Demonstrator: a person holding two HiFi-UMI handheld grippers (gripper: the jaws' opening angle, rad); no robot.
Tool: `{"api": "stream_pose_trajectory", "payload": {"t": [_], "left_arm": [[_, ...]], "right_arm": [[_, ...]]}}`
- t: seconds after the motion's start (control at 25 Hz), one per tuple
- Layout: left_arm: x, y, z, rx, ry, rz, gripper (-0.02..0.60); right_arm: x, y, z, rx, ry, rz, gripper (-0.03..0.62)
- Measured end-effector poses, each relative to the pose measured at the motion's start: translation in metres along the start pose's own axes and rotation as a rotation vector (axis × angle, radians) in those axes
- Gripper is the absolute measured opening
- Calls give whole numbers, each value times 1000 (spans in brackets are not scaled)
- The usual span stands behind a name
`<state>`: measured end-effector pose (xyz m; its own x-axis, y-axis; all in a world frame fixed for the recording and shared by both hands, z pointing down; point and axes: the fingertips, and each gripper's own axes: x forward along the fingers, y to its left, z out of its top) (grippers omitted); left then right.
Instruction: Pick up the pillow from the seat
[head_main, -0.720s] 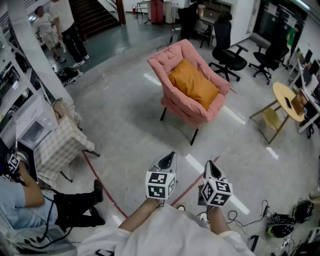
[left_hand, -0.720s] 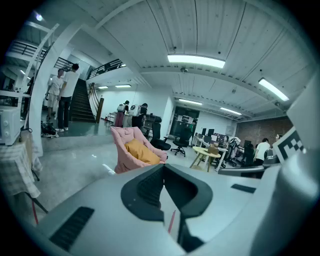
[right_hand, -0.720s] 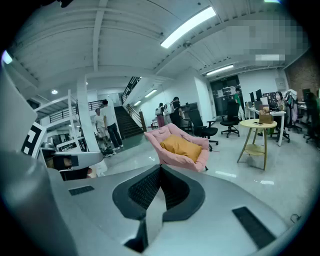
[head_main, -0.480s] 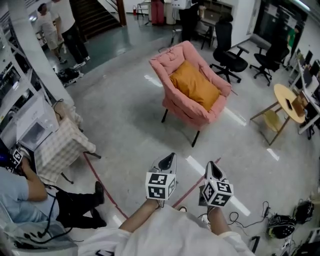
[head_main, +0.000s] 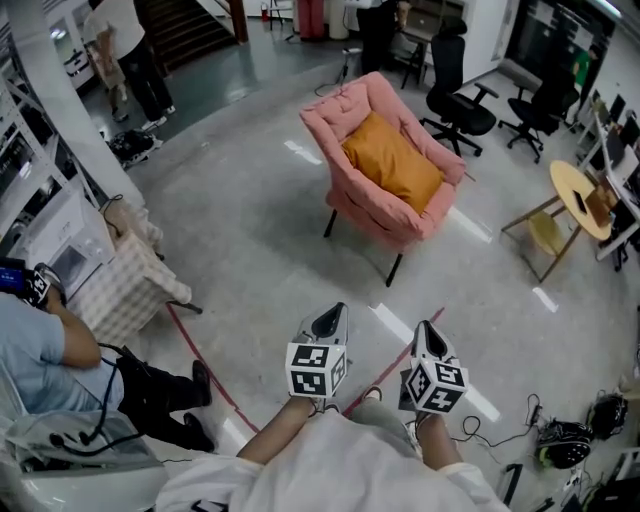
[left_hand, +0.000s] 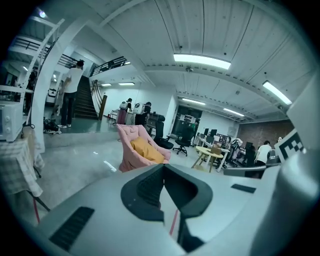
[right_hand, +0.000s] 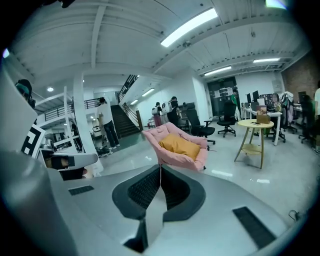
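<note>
An orange pillow lies on the seat of a pink armchair across the grey floor, well ahead of me. Both gripper views show the same pillow on the armchair, far beyond the jaws. My left gripper and right gripper hang side by side close to my body, a long way short of the chair. Each is shut with nothing held.
A seated person is at the left beside a checked cloth. Black office chairs stand behind the armchair. A round wooden table is at the right. Red floor tape and cables lie near my feet. People stand by the stairs.
The view has shifted slightly: the armchair sits a little higher and further right in the head view. The seated person at the left has leaned further in. Both grippers remain shut and level.
</note>
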<state>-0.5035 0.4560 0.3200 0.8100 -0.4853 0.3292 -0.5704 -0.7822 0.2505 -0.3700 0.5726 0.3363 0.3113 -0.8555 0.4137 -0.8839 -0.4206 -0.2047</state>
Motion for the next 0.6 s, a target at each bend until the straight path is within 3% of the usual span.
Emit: {"api": "stream_pose_trajectory", "payload": {"t": [0.24,0.6], "left_arm": [[22,3,-2,6,21,0,8],[96,7,31,25,6,37,8]], "right_arm": [[20,-21,-4,19,28,-29,29],[87,-57,37,3,23,2,29]]}}
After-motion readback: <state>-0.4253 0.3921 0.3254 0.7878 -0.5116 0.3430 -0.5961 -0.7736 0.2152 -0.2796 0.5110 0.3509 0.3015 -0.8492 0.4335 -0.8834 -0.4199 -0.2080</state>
